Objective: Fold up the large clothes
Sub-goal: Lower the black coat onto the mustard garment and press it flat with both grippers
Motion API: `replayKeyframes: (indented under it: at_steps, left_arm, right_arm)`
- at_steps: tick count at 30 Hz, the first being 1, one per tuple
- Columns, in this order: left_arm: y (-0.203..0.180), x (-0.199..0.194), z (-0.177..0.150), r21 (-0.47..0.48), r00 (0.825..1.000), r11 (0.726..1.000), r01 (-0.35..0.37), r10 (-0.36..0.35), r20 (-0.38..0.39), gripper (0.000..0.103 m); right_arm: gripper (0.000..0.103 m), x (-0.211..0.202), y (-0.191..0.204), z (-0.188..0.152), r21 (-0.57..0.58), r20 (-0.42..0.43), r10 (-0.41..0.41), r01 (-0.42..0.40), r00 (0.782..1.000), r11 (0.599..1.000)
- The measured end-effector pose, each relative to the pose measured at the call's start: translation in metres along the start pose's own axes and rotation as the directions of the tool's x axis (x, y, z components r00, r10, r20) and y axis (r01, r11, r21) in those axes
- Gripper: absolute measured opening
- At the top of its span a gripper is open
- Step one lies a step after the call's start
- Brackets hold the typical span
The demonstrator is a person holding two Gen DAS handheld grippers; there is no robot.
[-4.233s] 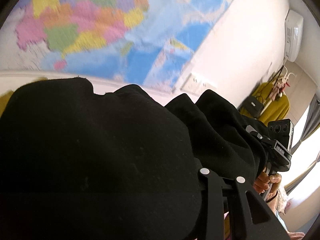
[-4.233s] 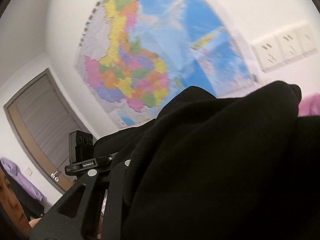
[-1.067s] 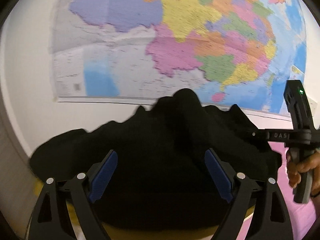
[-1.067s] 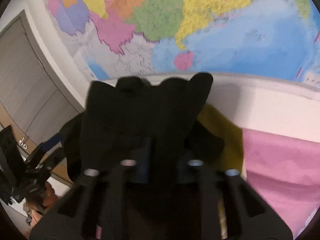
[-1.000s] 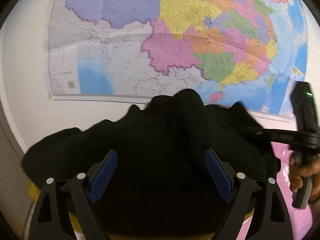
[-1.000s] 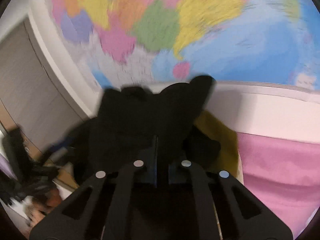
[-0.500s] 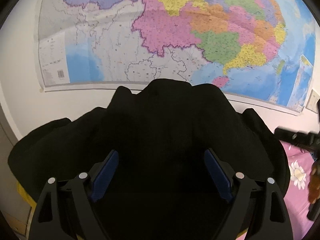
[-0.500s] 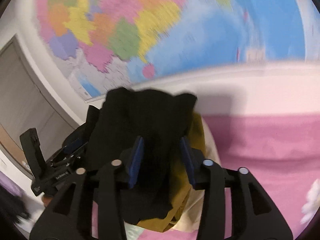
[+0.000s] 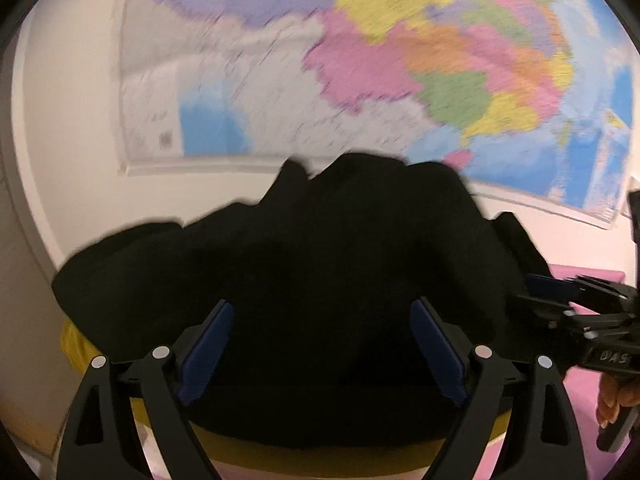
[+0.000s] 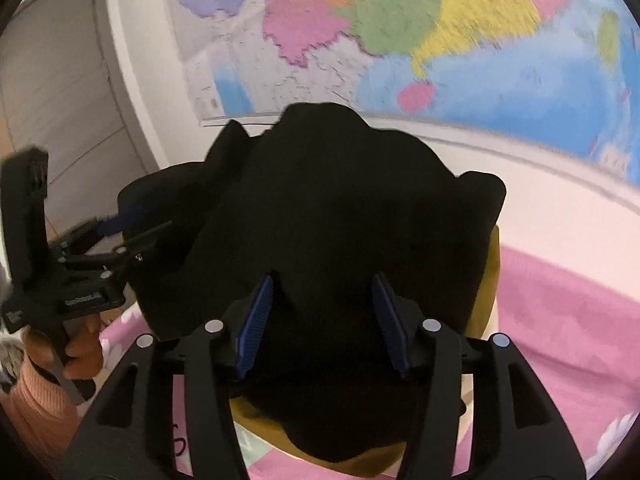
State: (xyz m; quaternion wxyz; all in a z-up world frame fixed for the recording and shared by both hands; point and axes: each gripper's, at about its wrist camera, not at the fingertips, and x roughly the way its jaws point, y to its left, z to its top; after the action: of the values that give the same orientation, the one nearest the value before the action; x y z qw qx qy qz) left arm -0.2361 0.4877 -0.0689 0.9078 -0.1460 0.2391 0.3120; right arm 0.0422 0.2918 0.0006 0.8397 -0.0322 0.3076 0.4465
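Observation:
A folded black garment [image 9: 304,280] lies in a heap on top of a mustard-yellow garment [image 9: 74,344], close to the wall. My left gripper [image 9: 320,344] is open, its blue pads wide apart over the near part of the black garment. My right gripper [image 10: 322,320] is open too, its pads apart over the same black garment [image 10: 344,224]. Each gripper shows in the other's view: the right one [image 9: 576,312] at the right edge, the left one [image 10: 120,236] at the left edge. Neither holds cloth.
A pink bedsheet [image 10: 568,332] with white flowers spreads to the right and below the pile. A large coloured wall map [image 9: 360,60] hangs on the white wall just behind. A grey door [image 10: 48,92] stands at the left.
Four seconds ago both grippers held the black garment up. Since then it has been laid on the pile, the right jaws opened and both grippers have drawn back a little.

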Motion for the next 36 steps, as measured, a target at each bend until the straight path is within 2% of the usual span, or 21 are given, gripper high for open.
replayKeyframes:
  at_steps: [3, 9, 12, 16, 22, 26, 29, 33, 36]
  left_arm:
    - [0.015, 0.018, -0.012, -0.042, 0.999, 0.999, 0.013, -0.015, -0.044, 0.087]
    - [0.014, 0.005, -0.024, -0.048, 1.0, 0.999, 0.014, -0.014, 0.007, 0.088]
    - [0.009, -0.005, -0.031, -0.029, 1.0, 1.0, 0.012, -0.011, 0.023, 0.09]
    - [0.009, 0.003, -0.036, -0.021, 1.0, 1.0, 0.019, -0.019, -0.008, 0.092]
    - [0.01, -0.005, -0.036, -0.029, 1.0, 0.999, -0.016, 0.016, -0.003, 0.092]
    - [0.019, -0.021, -0.04, -0.04, 0.999, 0.999, -0.014, 0.016, 0.031, 0.092]
    - [0.034, -0.023, -0.037, -0.056, 0.998, 0.997, -0.055, 0.057, 0.036, 0.092]
    - [0.054, -0.015, -0.032, -0.075, 0.998, 0.995, -0.063, 0.065, 0.013, 0.093]
    - [0.056, -0.01, -0.033, -0.069, 0.998, 0.995, -0.065, 0.064, -0.011, 0.094]
  right_arm:
    - [0.054, -0.016, 0.005, -0.003, -0.011, 0.031, -0.005, 0.005, 1.0, 1.0]
    - [0.056, -0.053, 0.023, -0.022, -0.073, 0.153, 0.013, -0.002, 0.988, 0.997]
    - [0.056, -0.046, 0.035, -0.031, -0.133, 0.113, -0.006, 0.021, 0.994, 0.991]
    - [0.056, -0.023, 0.029, -0.038, -0.128, 0.04, -0.028, 0.033, 0.999, 0.991]
    - [0.055, -0.031, 0.032, -0.043, -0.14, 0.028, -0.025, 0.029, 0.999, 0.99]
    - [0.055, -0.054, 0.033, -0.043, -0.135, 0.08, -0.003, 0.014, 0.997, 0.991]
    - [0.053, -0.043, 0.028, -0.043, -0.143, 0.033, -0.071, 0.075, 0.997, 0.987]
    - [0.053, -0.028, 0.016, -0.051, -0.136, -0.004, -0.069, 0.067, 0.998, 0.988]
    - [0.05, -0.031, 0.015, -0.055, -0.146, 0.004, -0.064, 0.064, 0.998, 0.987]
